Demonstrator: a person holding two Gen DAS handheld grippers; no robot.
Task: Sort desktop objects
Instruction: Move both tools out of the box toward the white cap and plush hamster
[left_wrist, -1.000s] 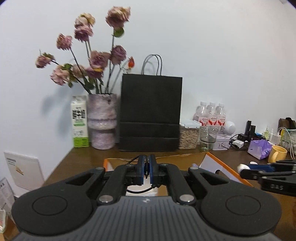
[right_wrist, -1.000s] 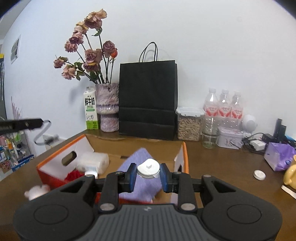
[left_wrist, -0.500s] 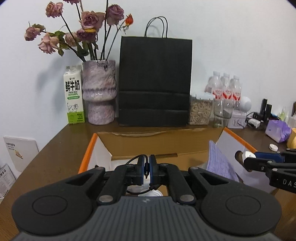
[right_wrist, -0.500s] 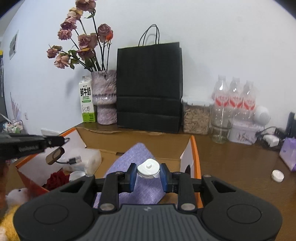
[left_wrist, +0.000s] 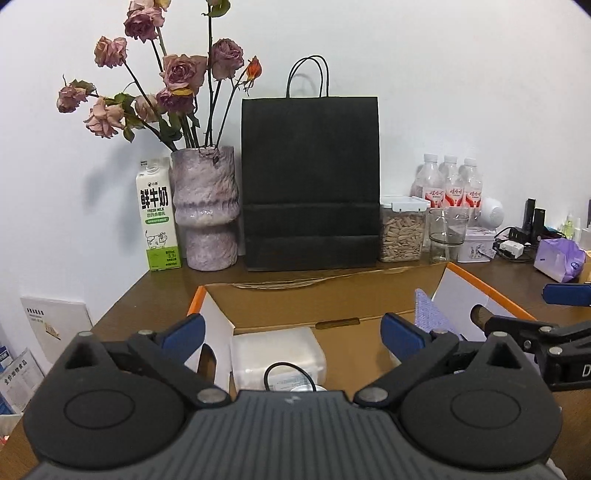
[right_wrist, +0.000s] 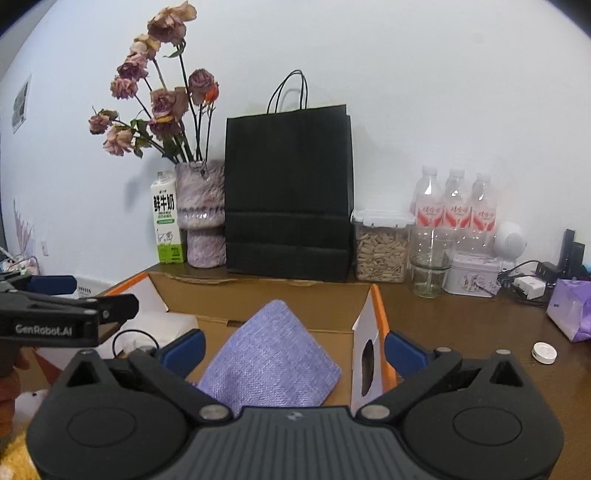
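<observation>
Writing on milk carton (left_wrist: 158, 214): large Chinese characters are printed over "FRESH MILK", with a cow drawn above a green base; the smaller print is not legible.
Writing on left gripper (right_wrist: 291, 352): "GenRobot.AI" is read on its side in the right wrist view only.
Writing on right gripper (left_wrist: 532, 321): a white "D" is seen at the frame edge in the left wrist view; the rest is cut off.
Bottles (right_wrist: 456, 210): three are stood by the wall, with red and white labels whose script is too small to read.
Left gripper state: the jaws are opening and are spread wide; nothing is held between the blue pads (left_wrist: 183, 333).
Right gripper state: the jaws are opening and spread wide as well; nothing is pressed by the pads (right_wrist: 404, 352).
Box (left_wrist: 325, 301): brown cardboard with orange-edged white flaps is set on the brown desk (right_wrist: 461, 317), in front of the black paper bag (left_wrist: 310, 181).
Box contents: a purple woven cloth (right_wrist: 271, 356) is laid inside toward the right wall, and a clear plastic pack (left_wrist: 277, 356) sits at the left, with a thin black cable loop (left_wrist: 286, 374) on it.
Left wrist view only: a small silvery round thing, possibly a cap, is glimpsed just below the cable loop.
Right wrist view only: a white round cap (right_wrist: 544, 352) lies on the desk right of the box, near a purple packet (right_wrist: 570, 310).
Behind: a vase (left_wrist: 205, 206) of dried roses is stood between carton and bag.
</observation>
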